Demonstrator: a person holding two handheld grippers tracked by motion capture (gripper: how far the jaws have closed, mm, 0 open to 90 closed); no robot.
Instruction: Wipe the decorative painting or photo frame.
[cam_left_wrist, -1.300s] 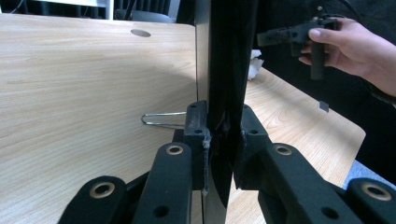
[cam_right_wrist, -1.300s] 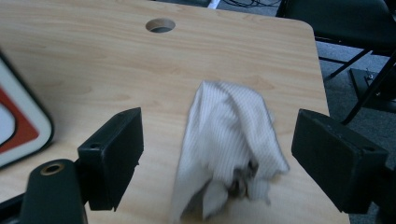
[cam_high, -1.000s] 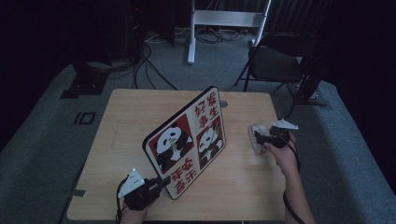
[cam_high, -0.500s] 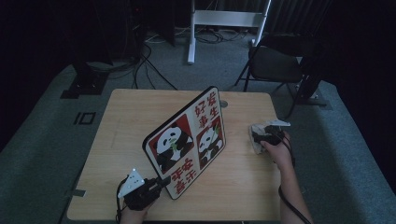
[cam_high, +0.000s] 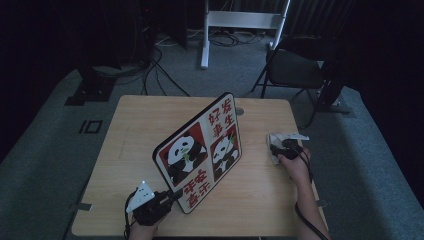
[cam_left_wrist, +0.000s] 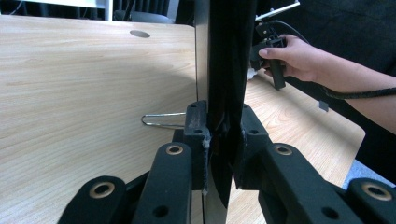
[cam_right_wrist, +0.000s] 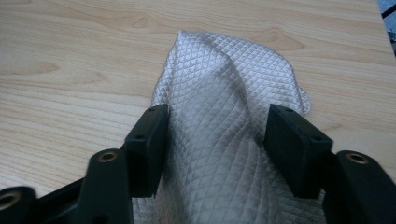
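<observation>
Left tool (cam_left_wrist: 219, 140) clamps the panda board (cam_high: 200, 152) upright; right tool (cam_right_wrist: 217, 144), jaws apart, straddles the cloth (cam_right_wrist: 224, 102): close squarely on its ridge.

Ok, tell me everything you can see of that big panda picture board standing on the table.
The dark-edged rectangular panda board stands tilted on its lower edge on the wooden table, running diagonally. Its face shows two pandas on red panels and red characters on cream. The left gripper is clamped on its near bottom edge.
</observation>
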